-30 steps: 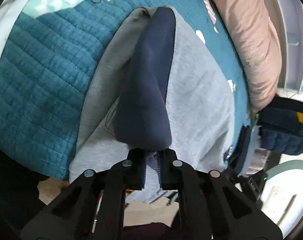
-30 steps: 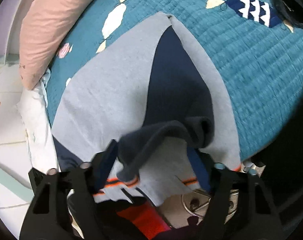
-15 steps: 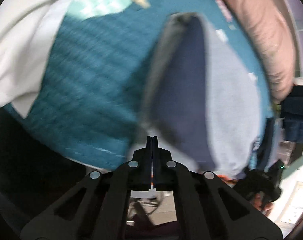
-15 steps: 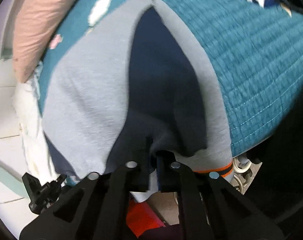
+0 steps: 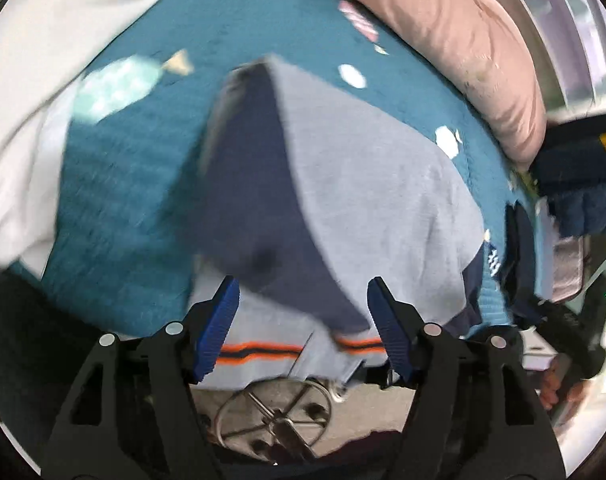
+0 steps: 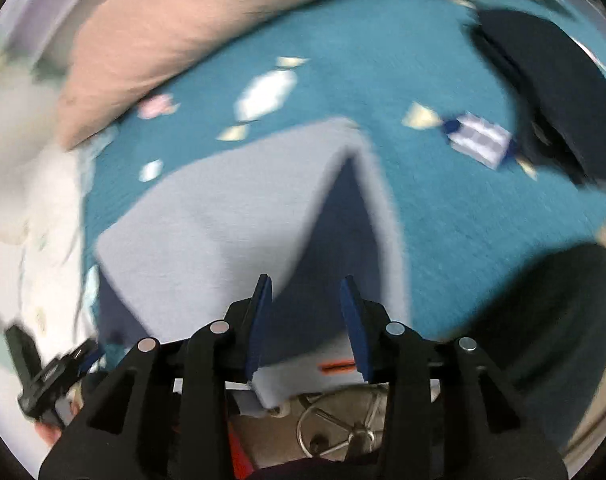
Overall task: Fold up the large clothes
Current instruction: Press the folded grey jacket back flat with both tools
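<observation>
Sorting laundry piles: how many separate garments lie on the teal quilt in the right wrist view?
2: the grey and navy sweatshirt in the middle before the gripper, and a dark navy garment at the upper right edge. More may lie outside the frame.

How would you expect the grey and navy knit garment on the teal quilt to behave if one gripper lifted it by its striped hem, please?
The grey and navy knit garment would probably flop and drape, since its hem already sags over the teal quilt edge. It looks light. The folded navy sleeve might slide open, being merely laid on top.

Likely a home bedroom. A teal quilted bedspread (image 6: 443, 200) lies beside a pink pillow (image 5: 455, 40); both views are blurred.
</observation>
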Demonstrator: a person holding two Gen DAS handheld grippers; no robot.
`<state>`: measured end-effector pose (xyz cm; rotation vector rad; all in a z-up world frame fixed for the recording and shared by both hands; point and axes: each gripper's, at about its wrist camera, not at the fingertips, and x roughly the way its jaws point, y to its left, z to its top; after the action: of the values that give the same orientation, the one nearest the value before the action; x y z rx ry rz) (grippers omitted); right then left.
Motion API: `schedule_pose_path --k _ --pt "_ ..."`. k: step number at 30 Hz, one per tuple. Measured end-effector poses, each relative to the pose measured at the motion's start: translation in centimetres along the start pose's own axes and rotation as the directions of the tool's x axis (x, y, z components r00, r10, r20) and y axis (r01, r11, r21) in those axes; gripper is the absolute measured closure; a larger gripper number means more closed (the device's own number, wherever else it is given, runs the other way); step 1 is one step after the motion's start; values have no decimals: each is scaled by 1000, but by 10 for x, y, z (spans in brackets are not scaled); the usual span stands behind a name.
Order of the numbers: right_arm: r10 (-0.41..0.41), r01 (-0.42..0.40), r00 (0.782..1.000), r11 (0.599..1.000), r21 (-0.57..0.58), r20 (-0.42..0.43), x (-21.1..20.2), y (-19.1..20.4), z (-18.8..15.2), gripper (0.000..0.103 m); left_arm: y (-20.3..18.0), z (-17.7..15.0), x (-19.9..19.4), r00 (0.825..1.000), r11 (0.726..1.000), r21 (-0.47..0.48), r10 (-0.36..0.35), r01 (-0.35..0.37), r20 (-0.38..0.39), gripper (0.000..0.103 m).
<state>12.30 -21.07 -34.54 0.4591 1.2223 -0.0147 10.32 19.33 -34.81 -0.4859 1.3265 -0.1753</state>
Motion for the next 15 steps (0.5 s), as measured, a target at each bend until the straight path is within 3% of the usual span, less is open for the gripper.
schedule_pose_path --k 3,5,7,8,9,10,13,14,15 --pt "95 -105 992 987 -124 -86 30 37 1 77 -31 4 23 999 998 64 23 -21 -31 37" --pt "96 -124 982 977 -176 -160 57 53 -4 81 -43 1 39 997 993 104 56 -50 -55 57" --pt "94 -134 971 975 -177 -219 84 54 -10 90 -53 -5 65 986 982 161 119 -100 -113 86" --pt "70 -113 970 977 -181 -233 93 52 -13 92 -52 -8 78 978 975 176 157 -133 -136 90" --pt "30 -75 971 981 -181 -236 104 45 -15 102 -50 -11 85 973 970 182 187 -161 -137 94" --pt "24 -68 967 984 -167 -254 113 38 -16 103 -46 -13 88 975 972 172 181 -158 -126 94" --pt "90 -115 953 991 -71 -288 121 14 -16 103 -42 -14 84 978 974 173 167 -144 -125 99" --pt "73 -97 956 993 -72 -284 117 8 -16 103 -43 -14 82 973 966 193 198 -173 -119 103" --pt "-4 -24 968 994 -109 -252 110 5 -16 103 -44 -13 79 959 944 226 267 -240 -94 103"
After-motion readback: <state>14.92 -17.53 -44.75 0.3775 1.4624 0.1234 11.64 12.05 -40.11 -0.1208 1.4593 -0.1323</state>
